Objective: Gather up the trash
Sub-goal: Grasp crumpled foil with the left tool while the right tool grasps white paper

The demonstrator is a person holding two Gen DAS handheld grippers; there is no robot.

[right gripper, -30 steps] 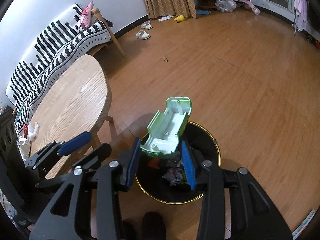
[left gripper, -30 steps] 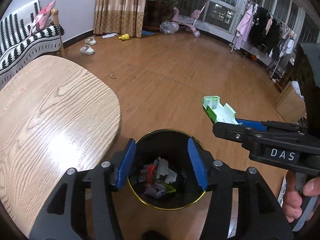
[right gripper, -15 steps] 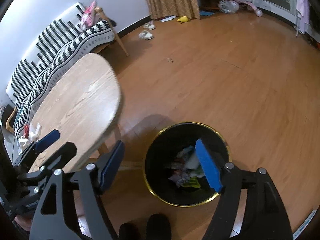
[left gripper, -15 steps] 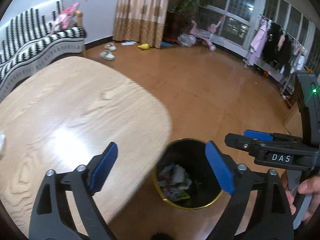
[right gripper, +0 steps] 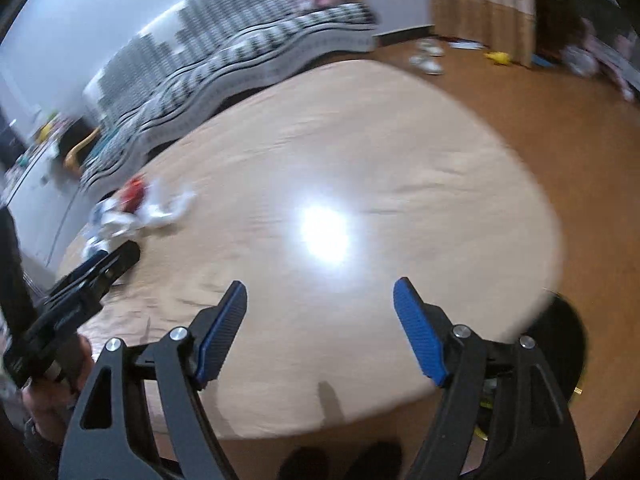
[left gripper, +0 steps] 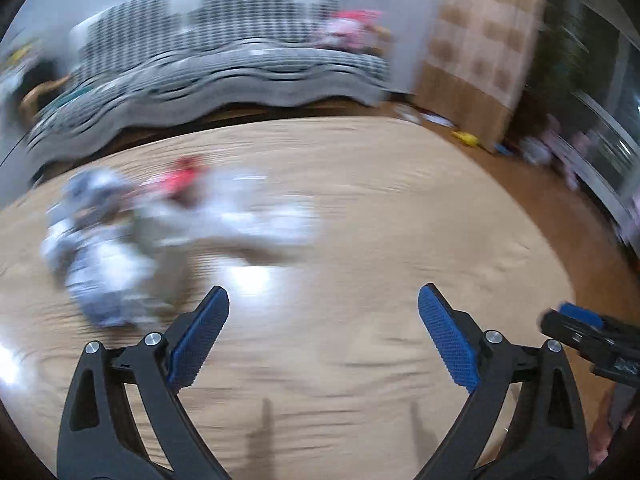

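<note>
Trash [left gripper: 132,236] is seen in the left wrist view as a blurred heap of white, grey and red scraps lying on the left part of the tabletop [left gripper: 360,240], ahead and to the left of the left gripper [left gripper: 322,334]. Its jaws have just been opening and are spread wide, with nothing between them but bare wood. A striped sofa [left gripper: 224,64] is set behind the tabletop against a pale wall, a curtain [left gripper: 480,40] hangs at the right, and brown floor [left gripper: 568,216] is shown beyond the table's right edge.

From the right wrist view, the trash [right gripper: 136,208] is found at the tabletop's [right gripper: 360,140] far left edge, well apart from the right gripper [right gripper: 320,330], whose jaws have just been opening and are held apart and empty. A lamp glare is reflected mid-tabletop. The bin [right gripper: 564,344] is partly shown on the floor, under the table's right edge.
</note>
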